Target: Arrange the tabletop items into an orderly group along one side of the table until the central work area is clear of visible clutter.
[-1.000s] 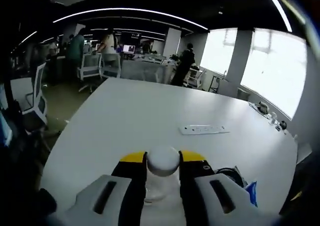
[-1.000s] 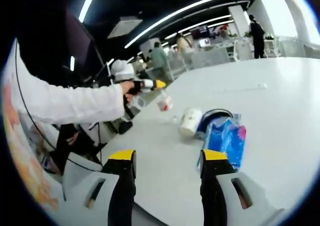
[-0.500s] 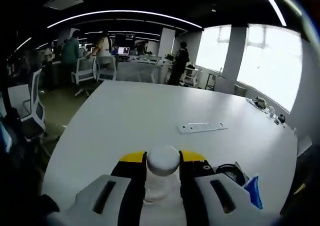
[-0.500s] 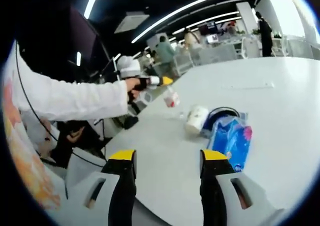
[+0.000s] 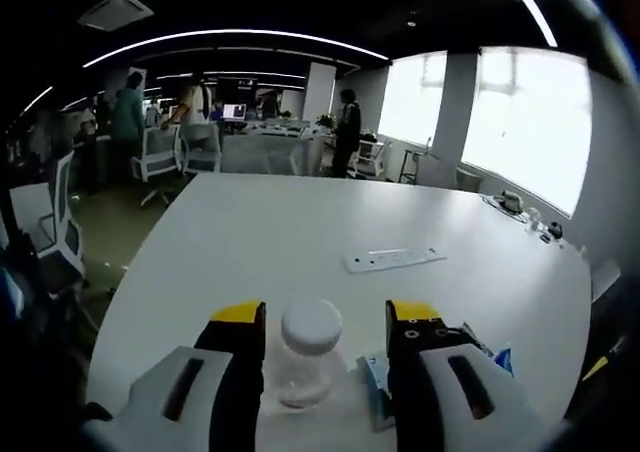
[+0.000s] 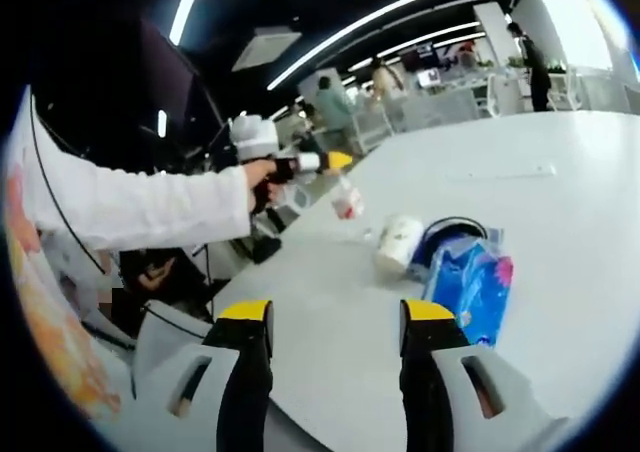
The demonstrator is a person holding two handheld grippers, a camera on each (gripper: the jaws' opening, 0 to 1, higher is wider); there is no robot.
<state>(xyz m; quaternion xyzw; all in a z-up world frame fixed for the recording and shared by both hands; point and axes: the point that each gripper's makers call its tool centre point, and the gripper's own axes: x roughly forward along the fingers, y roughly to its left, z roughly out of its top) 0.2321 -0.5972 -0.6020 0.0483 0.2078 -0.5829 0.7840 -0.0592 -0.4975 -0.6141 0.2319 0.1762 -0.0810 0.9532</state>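
Jaws of left gripper spread around capped bottle; right gripper jaws spread; white table, open-plan office.

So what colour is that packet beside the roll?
Blue, with some pink; clearest in the right gripper view.

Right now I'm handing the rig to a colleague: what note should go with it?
Left claw: open, its jaws apart on either side of the clear bottle, which stands on the white table.
Right claw: open, holding nothing.
Paper roll, black cable and blue packet lie clustered together.
The power strip still sits mid-table; move it over.
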